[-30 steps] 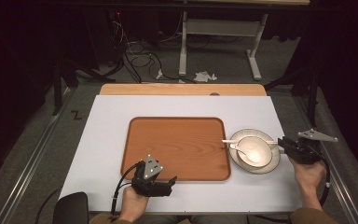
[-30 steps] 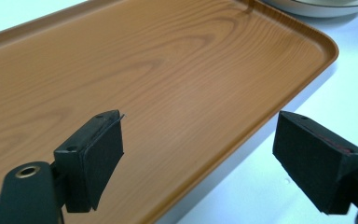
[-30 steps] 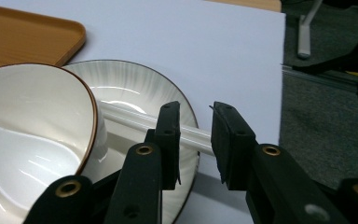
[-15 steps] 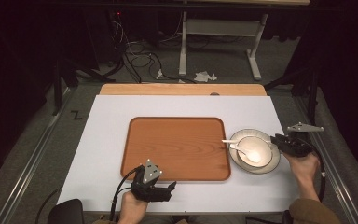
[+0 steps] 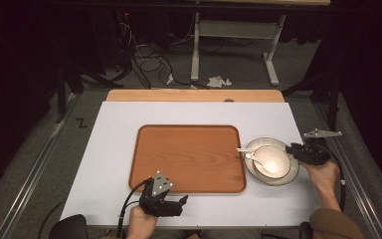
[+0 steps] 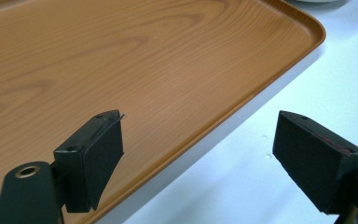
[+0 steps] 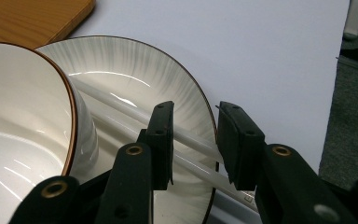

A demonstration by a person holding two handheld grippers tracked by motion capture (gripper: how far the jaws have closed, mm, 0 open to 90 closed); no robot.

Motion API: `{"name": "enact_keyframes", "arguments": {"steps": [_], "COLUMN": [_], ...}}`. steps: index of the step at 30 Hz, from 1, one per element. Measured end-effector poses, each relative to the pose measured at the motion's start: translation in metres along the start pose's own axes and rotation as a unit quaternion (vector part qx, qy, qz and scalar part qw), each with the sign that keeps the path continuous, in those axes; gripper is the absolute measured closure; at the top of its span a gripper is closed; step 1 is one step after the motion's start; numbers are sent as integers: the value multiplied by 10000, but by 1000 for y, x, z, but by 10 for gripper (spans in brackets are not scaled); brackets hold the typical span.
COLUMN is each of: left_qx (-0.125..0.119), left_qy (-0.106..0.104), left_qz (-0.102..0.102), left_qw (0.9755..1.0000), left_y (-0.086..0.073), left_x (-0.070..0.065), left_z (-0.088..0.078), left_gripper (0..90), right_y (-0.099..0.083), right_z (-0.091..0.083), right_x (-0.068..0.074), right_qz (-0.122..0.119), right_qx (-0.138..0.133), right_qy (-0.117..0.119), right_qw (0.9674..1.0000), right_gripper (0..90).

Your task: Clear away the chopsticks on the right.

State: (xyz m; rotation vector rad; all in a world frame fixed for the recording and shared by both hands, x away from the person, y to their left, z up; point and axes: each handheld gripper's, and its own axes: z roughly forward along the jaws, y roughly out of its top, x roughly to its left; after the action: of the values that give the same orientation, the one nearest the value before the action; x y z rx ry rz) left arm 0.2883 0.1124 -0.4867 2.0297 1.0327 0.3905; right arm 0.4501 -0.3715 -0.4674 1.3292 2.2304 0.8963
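The right gripper (image 7: 195, 142) sits at the plate's (image 7: 135, 70) rim, its jaws just opening, the two white chopsticks (image 7: 186, 137) lying loose between them beside the bowl (image 7: 23, 135). The left gripper (image 6: 198, 158) gapes wide over the tray's (image 6: 168, 56) near edge on the desk (image 5: 119, 129).

R gripper (image 5: 294, 149) is edging in toward the plate (image 5: 288, 175), jaws opening, 2 white chopsticks (image 7: 186, 140) lying between them over the plate's rim.
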Motion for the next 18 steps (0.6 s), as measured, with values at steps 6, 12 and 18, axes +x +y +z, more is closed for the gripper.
{"name": "enact_keyframes", "arguments": {"steps": [6,12,18], "left_qx": [27,43,111], "left_qy": [-2,7,-54], "left_qz": [2,-3,45], "left_qw": [10000,10000,9999], "left_y": [0,1,2], "left_x": [0,0,-1], "left_z": [1,2,6], "left_gripper": [163,163,163], "right_y": [2,3,1], "right_z": [2,4,2], "right_x": [0,4,8], "right_qz": [-22,-190,-297], "right_qx": [84,257,397], "right_qy": [40,16,30], "right_qw": [10000,9995,9988], "right_gripper": [680,715,762]}}
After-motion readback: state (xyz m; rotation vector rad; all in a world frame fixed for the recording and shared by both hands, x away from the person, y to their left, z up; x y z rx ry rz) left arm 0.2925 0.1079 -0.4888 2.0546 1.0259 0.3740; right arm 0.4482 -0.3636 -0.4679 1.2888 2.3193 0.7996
